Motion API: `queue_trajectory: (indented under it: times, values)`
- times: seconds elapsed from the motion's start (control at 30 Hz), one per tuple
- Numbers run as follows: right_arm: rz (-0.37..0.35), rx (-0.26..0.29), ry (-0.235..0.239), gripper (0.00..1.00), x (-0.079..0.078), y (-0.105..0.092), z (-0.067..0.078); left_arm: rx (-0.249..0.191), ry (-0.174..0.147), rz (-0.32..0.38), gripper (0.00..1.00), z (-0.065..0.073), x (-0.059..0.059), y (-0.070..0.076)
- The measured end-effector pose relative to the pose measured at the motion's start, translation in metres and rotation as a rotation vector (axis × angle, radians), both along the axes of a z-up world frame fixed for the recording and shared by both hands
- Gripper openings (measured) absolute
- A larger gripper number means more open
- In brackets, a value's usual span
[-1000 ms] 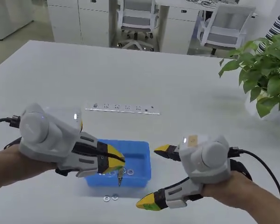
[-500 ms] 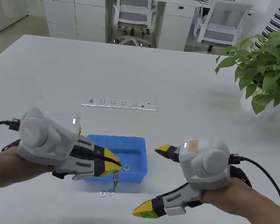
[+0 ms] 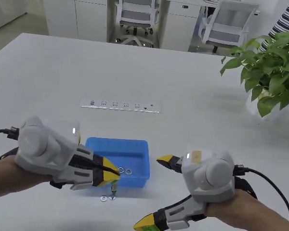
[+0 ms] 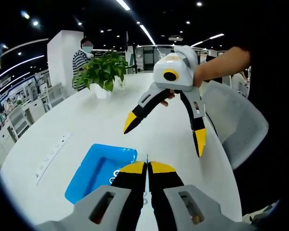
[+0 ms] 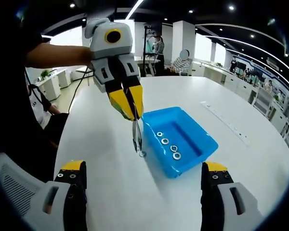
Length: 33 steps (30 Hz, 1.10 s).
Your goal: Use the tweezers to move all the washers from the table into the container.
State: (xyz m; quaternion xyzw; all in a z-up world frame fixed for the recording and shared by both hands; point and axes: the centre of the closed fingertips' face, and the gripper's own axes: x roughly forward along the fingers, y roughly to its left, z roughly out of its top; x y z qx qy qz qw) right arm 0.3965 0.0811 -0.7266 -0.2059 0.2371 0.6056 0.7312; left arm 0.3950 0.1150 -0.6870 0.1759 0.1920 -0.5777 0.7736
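Note:
My left gripper [image 3: 114, 174] is shut on thin metal tweezers [image 3: 113, 188] that point down at the table just in front of the blue container [image 3: 116, 141]. Two loose washers [image 3: 103, 198] lie there, and the tweezer tips stand over the right one. In the right gripper view the tweezers [image 5: 136, 132] reach down beside a washer [image 5: 142, 154] next to the container [image 5: 209, 139], which holds several washers [image 5: 165, 141]. My right gripper [image 3: 154, 191] is open to the right of the container, with nothing between its fingers. The left gripper view shows its jaws closed on the tweezers [image 4: 147, 160].
A white power strip [image 3: 120, 105] lies on the table beyond the container. A potted plant [image 3: 269, 72] stands at the far right. Office chairs [image 3: 139, 14] stand past the table's far edge. A cable trails from each gripper.
My left gripper has come down and toward me, bringing the tweezer tips from the container's front wall to the loose washers on the table. The right gripper stays open.

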Motion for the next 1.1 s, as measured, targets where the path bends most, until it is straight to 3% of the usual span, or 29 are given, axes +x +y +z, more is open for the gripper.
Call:
queue_trajectory:
  times: [0.63,1.1]
  values:
    - [0.006,-0.01,0.016,0.99,-0.006,-0.001,-0.006,-0.001,0.001,-0.002,0.05,-0.007,0.003,0.001]
    - [0.038,0.007,0.006,0.93,-0.01,0.003,-0.005,0.0,-0.002,-0.007,0.05,-0.012,0.003,-0.001]
